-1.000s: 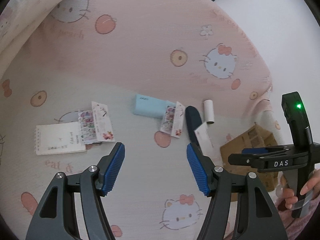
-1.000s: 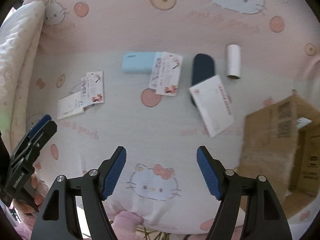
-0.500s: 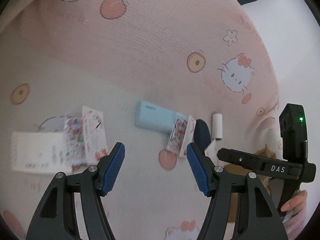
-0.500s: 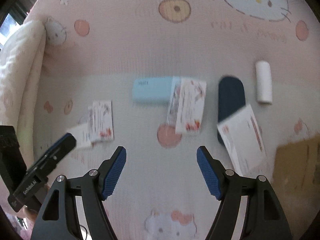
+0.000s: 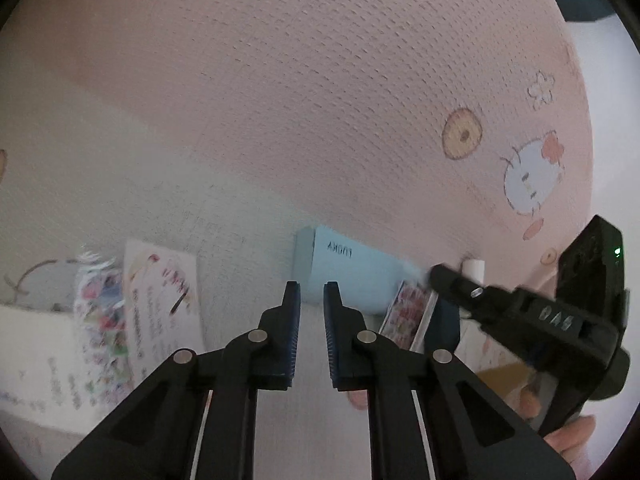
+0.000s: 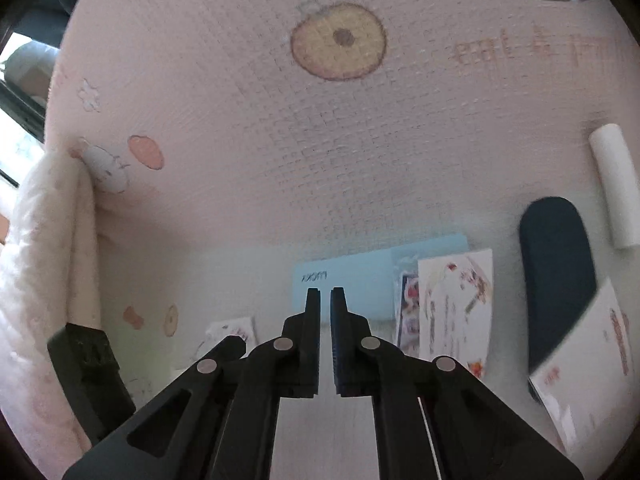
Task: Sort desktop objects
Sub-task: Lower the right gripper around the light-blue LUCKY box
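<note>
Bed w/ pink cartoon-print sheet (image 6: 248,128). On it: blue box (image 6: 344,284), sticker packs (image 6: 452,304), dark case (image 6: 556,264), white roll (image 6: 614,184), envelope (image 6: 588,364), notepad (image 5: 36,360).

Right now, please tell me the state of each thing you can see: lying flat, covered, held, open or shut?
Left hand-held gripper: shut, empty.
Right hand-held gripper: shut, empty.
Light blue box: lying flat, one end under a sticker pack.
Sticker pack: flat, overlapping the box.
Dark blue case: flat, partly covered by a white card.
White card: resting on the case.
White roll: on its side.
</note>
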`<act>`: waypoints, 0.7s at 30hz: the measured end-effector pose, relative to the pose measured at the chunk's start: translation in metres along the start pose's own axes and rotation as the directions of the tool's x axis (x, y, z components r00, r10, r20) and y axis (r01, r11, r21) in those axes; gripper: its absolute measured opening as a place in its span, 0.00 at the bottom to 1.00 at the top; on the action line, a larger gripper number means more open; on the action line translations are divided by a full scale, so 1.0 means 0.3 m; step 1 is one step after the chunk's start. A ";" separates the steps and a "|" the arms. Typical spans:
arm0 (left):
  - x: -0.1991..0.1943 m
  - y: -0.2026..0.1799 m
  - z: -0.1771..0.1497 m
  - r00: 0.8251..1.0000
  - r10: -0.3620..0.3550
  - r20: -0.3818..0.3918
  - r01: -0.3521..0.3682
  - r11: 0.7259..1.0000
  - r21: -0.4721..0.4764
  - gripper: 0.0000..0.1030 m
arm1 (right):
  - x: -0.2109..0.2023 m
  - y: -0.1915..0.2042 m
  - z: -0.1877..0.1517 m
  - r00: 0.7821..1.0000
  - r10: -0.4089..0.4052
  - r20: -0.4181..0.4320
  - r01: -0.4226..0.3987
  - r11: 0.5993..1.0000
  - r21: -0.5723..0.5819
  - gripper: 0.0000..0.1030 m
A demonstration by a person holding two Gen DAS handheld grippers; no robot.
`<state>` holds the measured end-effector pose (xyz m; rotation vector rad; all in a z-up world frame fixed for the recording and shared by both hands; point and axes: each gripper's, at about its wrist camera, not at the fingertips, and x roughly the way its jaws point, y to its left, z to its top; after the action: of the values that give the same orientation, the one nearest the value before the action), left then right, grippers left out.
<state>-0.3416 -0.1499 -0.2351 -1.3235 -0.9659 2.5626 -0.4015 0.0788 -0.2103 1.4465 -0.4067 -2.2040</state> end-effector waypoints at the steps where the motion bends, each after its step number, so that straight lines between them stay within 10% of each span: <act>1: 0.011 -0.004 0.007 1.000 0.000 0.008 0.000 1.000 0.005 0.13 | 0.020 0.007 0.002 1.000 0.005 -0.006 -0.005 1.000 -0.013 0.03; 19: 0.186 -0.075 0.046 0.997 0.033 -0.076 -0.022 0.991 0.129 0.15 | 0.111 -0.148 0.047 0.983 -0.177 -0.054 0.180 0.982 0.057 0.03; 21: 0.180 -0.082 0.051 0.997 0.049 -0.063 -0.040 0.990 0.132 0.38 | 0.103 -0.155 0.053 0.974 -0.222 -0.053 0.225 0.973 0.046 0.03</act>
<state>-0.3912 -0.1184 -0.2522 -1.3987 -0.7512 2.5468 -0.4368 0.1017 -0.2506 1.6400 -0.2994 -2.3427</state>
